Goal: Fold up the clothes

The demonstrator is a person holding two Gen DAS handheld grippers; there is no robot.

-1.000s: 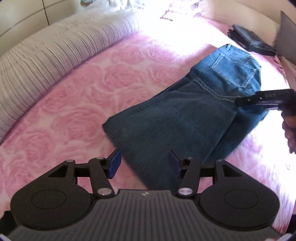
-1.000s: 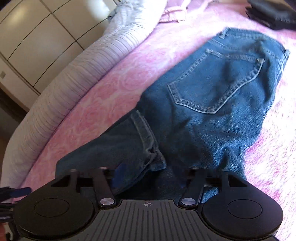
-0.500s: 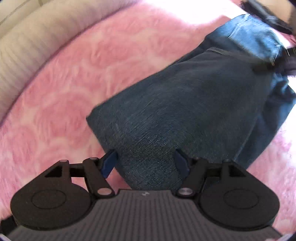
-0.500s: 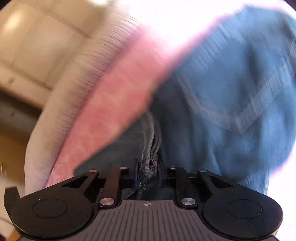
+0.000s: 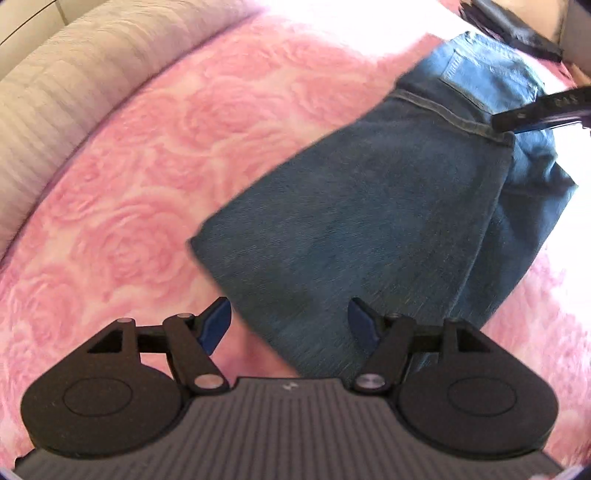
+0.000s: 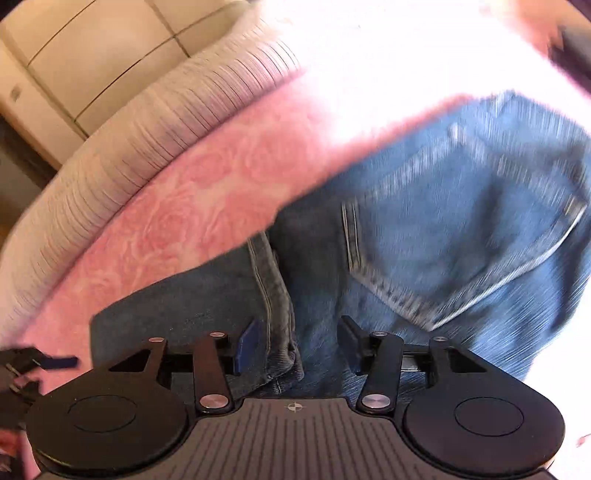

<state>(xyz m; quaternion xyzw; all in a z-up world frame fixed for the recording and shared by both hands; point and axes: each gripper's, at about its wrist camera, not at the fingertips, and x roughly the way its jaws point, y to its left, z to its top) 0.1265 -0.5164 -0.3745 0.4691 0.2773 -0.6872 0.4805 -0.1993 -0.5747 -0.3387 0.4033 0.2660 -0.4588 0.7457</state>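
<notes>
Right gripper [image 6: 295, 343]: jaws just reopened, hem of folded blue denim jeans [image 6: 280, 314] released between them.
Left gripper [image 5: 290, 325]: unclenched, astride the fold.
Surroundings: pink rose-patterned bedspread [image 5: 155, 177] beyond.

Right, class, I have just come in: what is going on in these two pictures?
A person with a gripper in each hand is folding blue jeans on a pink rose-patterned bedspread. The legs are already folded up toward the back pocket. The right gripper has just been opening; the hem lies between its blue pads, unpinched. The left gripper stands open over the folded edge near the camera. Dark clothes lie farther back.
</notes>
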